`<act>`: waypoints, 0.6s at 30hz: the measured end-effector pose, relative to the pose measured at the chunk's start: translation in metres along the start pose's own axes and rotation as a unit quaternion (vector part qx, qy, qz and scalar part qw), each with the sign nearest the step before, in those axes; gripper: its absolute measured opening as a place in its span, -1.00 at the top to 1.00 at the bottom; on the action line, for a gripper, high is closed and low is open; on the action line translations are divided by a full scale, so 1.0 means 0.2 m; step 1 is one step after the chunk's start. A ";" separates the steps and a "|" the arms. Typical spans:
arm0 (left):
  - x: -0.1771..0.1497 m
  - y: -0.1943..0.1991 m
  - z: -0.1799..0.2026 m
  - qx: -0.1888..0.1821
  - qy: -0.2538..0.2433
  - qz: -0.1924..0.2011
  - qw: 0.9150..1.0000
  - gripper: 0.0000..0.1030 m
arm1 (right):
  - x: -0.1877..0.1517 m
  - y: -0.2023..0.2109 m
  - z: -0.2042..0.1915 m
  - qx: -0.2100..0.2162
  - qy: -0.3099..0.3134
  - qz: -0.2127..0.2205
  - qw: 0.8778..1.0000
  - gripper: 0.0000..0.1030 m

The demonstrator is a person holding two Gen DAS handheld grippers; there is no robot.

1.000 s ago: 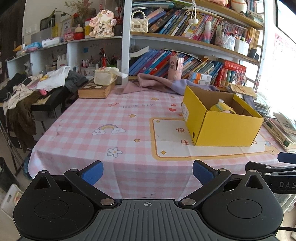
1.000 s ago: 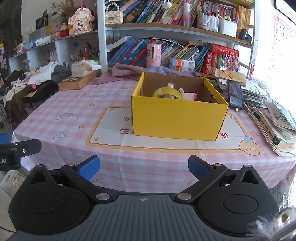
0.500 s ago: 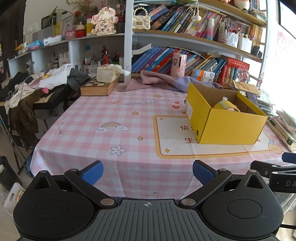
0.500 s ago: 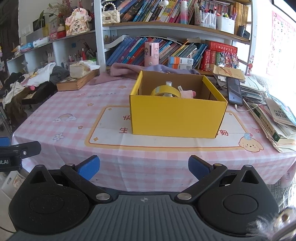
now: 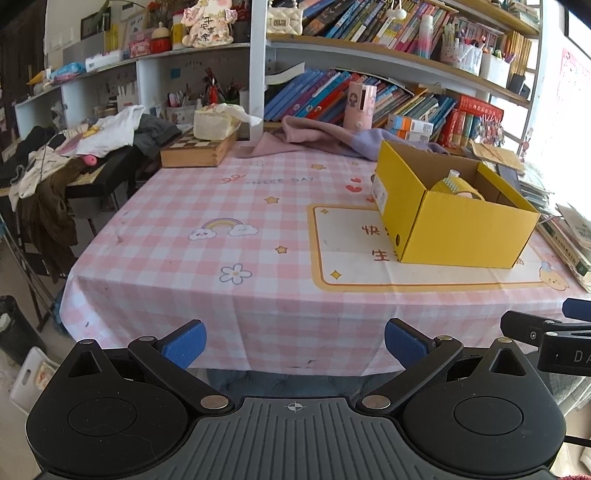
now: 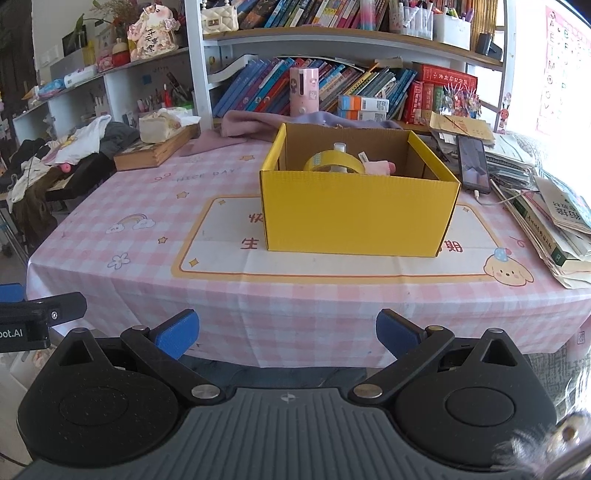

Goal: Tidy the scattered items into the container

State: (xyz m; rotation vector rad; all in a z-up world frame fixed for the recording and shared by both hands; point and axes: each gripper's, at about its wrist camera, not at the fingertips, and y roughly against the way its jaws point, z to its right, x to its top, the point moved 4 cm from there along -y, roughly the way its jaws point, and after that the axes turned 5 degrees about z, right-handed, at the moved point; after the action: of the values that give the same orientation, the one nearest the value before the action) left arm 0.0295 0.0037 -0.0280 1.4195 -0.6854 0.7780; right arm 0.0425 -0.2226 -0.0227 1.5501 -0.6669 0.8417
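Both my jaws gape wide and empty short of the counter point(image 6: 295, 295); the yellow box point(image 6: 354, 221) looks filled, so tidying seems finished.

Both wrist cameras sit low, just off the bench's point(image 5: 236, 206) near edge, and face across it toward the bookshelves point(image 6: 332, 33). The left view stands further left, the right view squarely before the yellow box point(image 6: 358, 214); both share it.
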 end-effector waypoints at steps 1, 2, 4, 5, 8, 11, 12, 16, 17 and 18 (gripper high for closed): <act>0.00 0.00 0.00 0.001 -0.002 0.002 1.000 -1.00 | 0.00 0.00 0.00 0.001 0.000 0.000 1.000 -1.00; 0.01 0.01 0.01 0.003 -0.005 0.005 1.000 -1.00 | 0.00 -0.01 0.00 0.001 0.001 0.000 1.000 -1.00; 0.01 0.00 0.02 0.001 -0.012 0.006 1.000 -1.00 | 0.00 -0.02 0.00 0.003 0.001 -0.002 1.000 -1.00; 0.01 0.00 0.03 -0.001 -0.014 0.005 1.000 -1.00 | 0.00 -0.02 0.00 0.004 0.002 -0.004 1.000 -1.00; 0.01 0.00 0.03 -0.004 -0.018 0.005 1.000 -1.00 | 0.01 -0.03 0.00 0.004 0.002 -0.007 1.000 -1.00; 0.01 0.00 0.04 -0.004 -0.017 0.005 1.000 -1.00 | 0.01 -0.03 0.00 0.004 0.002 -0.006 1.000 -1.00; 0.01 0.00 0.04 -0.004 -0.017 0.004 1.000 -1.00 | 0.01 -0.03 0.00 0.004 0.002 -0.007 1.000 -1.00; 0.02 -0.01 0.04 -0.006 -0.017 0.003 1.000 -1.00 | 0.01 -0.03 0.00 0.004 0.002 -0.007 1.000 -1.00; 0.02 -0.01 0.04 -0.007 -0.018 0.002 1.000 -1.00 | 0.01 -0.03 0.00 0.004 0.002 -0.006 1.000 -1.00; 0.02 -0.01 0.04 -0.008 -0.018 0.001 1.000 -1.00 | 0.01 -0.03 0.00 0.004 0.002 -0.006 1.000 -1.00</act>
State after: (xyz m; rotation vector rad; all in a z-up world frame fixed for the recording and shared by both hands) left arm 0.0332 -0.0036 -0.0263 1.4219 -0.7200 0.7488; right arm 0.0480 -0.2209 -0.0250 1.5576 -0.6508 0.8401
